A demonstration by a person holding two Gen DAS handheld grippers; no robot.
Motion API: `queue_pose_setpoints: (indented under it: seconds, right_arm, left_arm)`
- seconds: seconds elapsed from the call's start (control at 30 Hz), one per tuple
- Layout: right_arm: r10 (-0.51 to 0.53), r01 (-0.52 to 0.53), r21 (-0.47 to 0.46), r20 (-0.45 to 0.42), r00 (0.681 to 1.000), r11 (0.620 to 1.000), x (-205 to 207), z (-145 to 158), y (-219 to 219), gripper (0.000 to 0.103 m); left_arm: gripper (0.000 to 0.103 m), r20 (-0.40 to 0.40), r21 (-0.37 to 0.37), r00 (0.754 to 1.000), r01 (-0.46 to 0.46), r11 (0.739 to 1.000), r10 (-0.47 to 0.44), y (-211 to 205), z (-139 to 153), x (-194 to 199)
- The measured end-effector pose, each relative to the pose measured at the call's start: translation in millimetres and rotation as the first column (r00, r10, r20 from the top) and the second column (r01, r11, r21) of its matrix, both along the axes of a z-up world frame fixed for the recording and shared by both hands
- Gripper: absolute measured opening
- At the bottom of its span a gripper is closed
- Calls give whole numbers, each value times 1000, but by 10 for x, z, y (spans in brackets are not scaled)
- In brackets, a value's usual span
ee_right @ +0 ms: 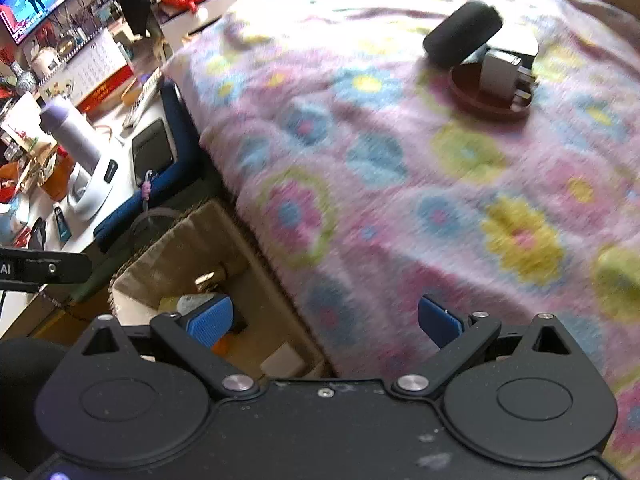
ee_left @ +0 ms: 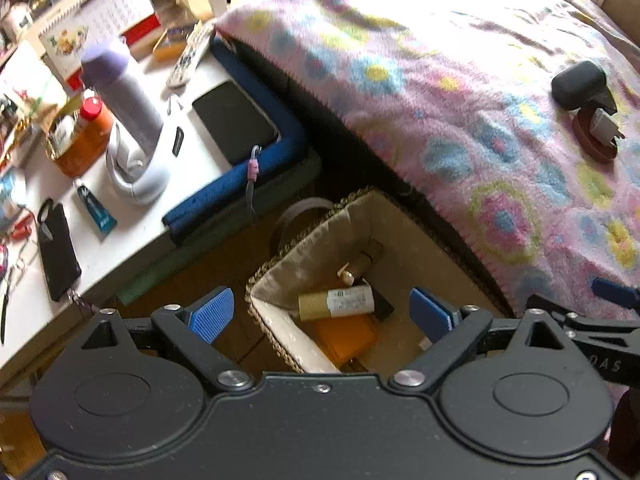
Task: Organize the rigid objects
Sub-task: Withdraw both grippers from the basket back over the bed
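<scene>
- The main risk lay with the three things left on the bed: a black case, a white plug adapter and a brown round lid sat in one tight, touching pile at the far right of the blanket. A pinch at one would likely nudge or drag the others, and the soft fleece could let them tip or slide.
- The adapter lay tilted across the lid with its prongs out, so a claw closing on it off-centre could have flicked it away.
- The lined basket stood low on the floor, in the gap between the bed and the white surface. Anything released off to the side might have missed it and fallen beside it.
- The basket already held a cylindrical tube, an orange piece and small dark items; more dropped in could bounce off them.
- The left claw hung above the basket, spread wide, gripping nothing and touching nothing.
- The right claw hung over the near edge of the bed, also spread wide and empty, well apart from the pile.
</scene>
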State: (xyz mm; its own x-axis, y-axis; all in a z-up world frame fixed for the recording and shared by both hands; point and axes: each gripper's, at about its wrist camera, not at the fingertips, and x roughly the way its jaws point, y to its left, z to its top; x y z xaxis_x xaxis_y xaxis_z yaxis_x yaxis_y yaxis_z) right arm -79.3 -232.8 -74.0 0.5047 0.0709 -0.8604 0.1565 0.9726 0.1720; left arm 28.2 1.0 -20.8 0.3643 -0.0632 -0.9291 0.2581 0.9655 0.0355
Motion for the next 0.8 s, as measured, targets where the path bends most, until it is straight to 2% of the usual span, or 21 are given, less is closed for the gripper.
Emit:
queue_pose_setpoints:
  seconds: [0.1,0.2,0.3,0.53,0.67,0.8]
  right_arm:
    - [-28,29,-38,21,999,999,25,-7,-61,100]
    - [-26,27,-23,55,998,999,40,60,-132,100]
    - [-58,66,-60,129,990,996,-4,138,-233,100]
    - [-117,141,-94,222,968,986,-41,208,-548,102]
    - [-178,230,-164,285,942,959,-82,198,-768,102]
    - [-248,327,-193,344,906,925,-164,182,-1030,102]
  left_arm:
    - [92,26,21,1000,17,1000,-18,-60,27,-15]
    - [92,44,14,998,41,999,-41,-97,49,-42]
    - [92,19,19,998,63,998,-63,-143,19,-44]
    - [92,-16,3,997,69,998,-69,-172,-9,-31]
    - [92,-20,16,997,68,998,-68,-182,-25,-38]
    - [92,-25,0,998,56,998,-56,-161,-14,-31]
